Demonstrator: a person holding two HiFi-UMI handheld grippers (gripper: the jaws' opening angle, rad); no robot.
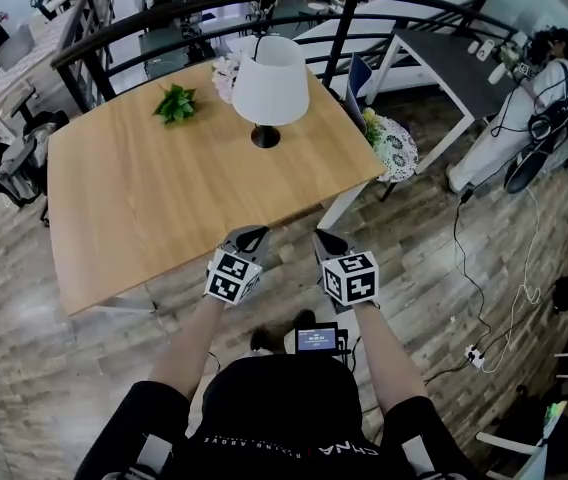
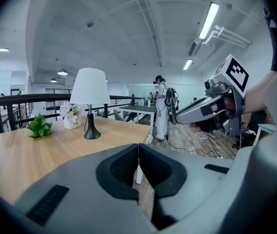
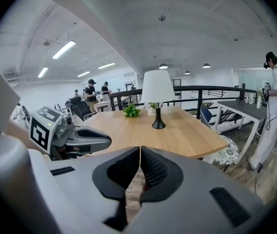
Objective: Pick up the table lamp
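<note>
Facing the surface point(image 1: 164, 208), I hold my left claw point(image 1: 249, 235) and right claw point(image 1: 327, 239) pressed closed and empty, short of its near edge. The table lamp point(image 1: 269, 93) stands upright at the far side. It is probably top-heavy with a flimsy shade point(image 3: 158, 87), so I'd grip the slim stem point(image 3: 158, 112).

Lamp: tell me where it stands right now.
In the head view the lamp stands on the far part of the table, toward its right, beside the flowers, with the plant farther left.
</note>
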